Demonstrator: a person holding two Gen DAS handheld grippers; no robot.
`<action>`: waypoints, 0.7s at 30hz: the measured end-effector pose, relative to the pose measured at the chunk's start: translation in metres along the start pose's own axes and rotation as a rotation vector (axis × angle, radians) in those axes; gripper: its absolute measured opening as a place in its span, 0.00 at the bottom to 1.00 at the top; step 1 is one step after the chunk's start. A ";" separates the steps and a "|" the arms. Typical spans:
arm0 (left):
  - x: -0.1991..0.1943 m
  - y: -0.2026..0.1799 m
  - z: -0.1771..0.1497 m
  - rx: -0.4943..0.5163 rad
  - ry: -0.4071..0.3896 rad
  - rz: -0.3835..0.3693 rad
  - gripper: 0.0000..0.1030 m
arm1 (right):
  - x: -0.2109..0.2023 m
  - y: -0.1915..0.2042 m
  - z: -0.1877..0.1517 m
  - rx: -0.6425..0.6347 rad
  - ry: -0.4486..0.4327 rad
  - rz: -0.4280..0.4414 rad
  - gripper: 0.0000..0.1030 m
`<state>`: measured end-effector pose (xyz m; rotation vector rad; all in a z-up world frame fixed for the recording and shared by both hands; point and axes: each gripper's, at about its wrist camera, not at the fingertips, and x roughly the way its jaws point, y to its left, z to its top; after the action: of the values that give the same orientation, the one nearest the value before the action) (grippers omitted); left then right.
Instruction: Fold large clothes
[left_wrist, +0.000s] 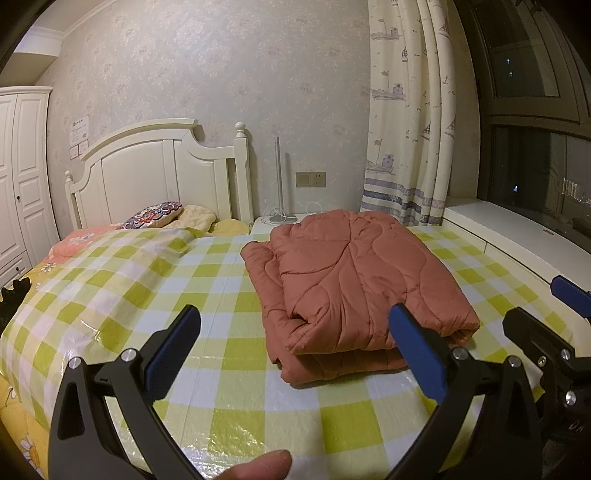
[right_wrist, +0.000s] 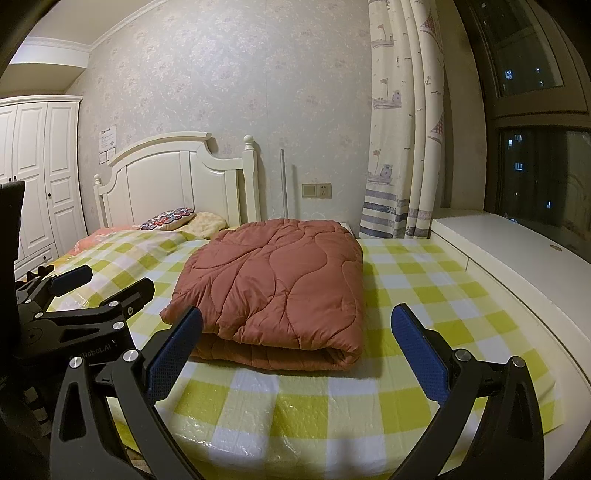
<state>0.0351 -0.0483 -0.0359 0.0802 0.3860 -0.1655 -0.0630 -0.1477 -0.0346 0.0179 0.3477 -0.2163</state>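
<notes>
I see the rust-coloured quilted garment (left_wrist: 354, 280) lying in the centre of both frames on the checked bed cover (left_wrist: 221, 398), already folded into a thick, squared stack. My left gripper (left_wrist: 295, 354) and right gripper (right_wrist: 295, 354) hover just short of it, jaws spread wide and empty. I judge the folding practically finished, perhaps needing only a last tidy.

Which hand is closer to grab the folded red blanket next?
Probably the right hand-held gripper. It is open and faces the folded quilted blanket almost squarely, near its front fold. The left hand-held gripper, also open, sits off toward the blanket's left corner.
</notes>
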 end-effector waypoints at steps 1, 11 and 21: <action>0.000 0.000 0.000 -0.001 0.000 0.000 0.98 | 0.000 0.000 0.000 0.000 0.001 0.001 0.96; -0.001 0.001 -0.004 0.001 -0.006 0.003 0.98 | -0.001 0.000 0.000 0.002 0.000 0.001 0.96; -0.001 0.001 -0.005 0.004 -0.002 0.012 0.98 | 0.001 0.012 -0.005 0.004 0.009 -0.003 0.96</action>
<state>0.0327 -0.0470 -0.0406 0.0866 0.3835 -0.1541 -0.0614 -0.1360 -0.0399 0.0226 0.3563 -0.2201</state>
